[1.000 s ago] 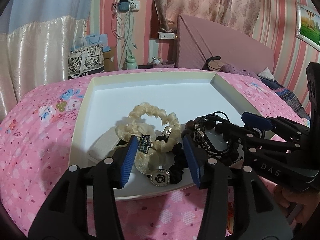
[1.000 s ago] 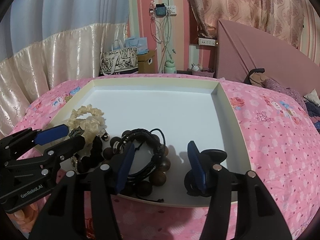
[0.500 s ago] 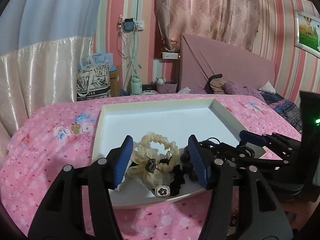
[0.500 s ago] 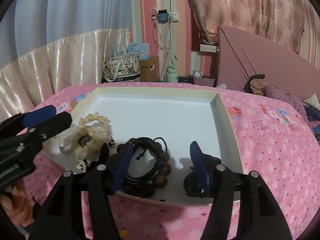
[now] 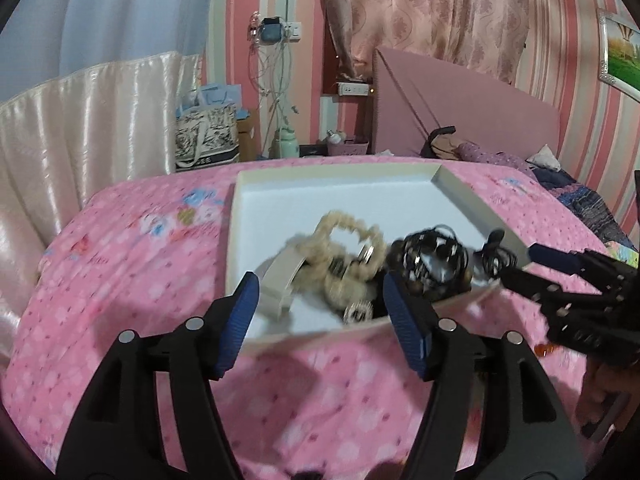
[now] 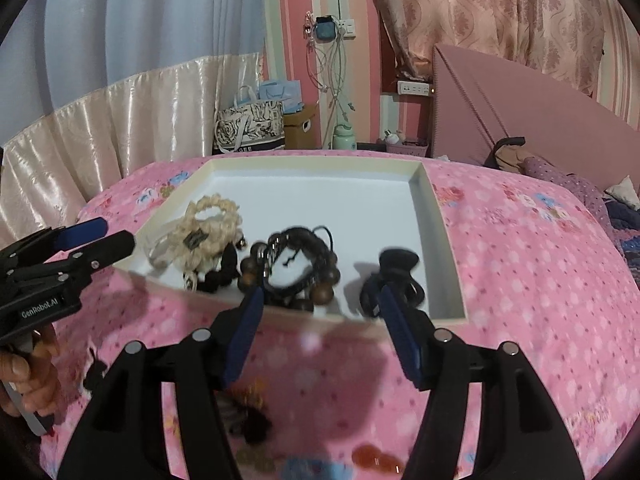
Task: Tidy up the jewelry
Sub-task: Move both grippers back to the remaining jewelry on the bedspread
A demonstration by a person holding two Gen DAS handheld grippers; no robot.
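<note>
step: between picks | my left gripper [image 5: 320, 316] and right gripper [image 6: 320, 330] jaws released, empty, left's just widened | next: more pieces off bed [image 6: 520, 264] into tray [image 6: 320, 162]

A bed under a pink flower-print cover [image 6: 520, 264] fills the lower half of both views. A shallow white cardboard tray with cream walls [image 6: 434, 216] [image 5: 472, 204] lies on it at frame centre. Blurred orange beads [image 6: 372, 454] rest on the cover at the bottom edge of the right wrist view
</note>
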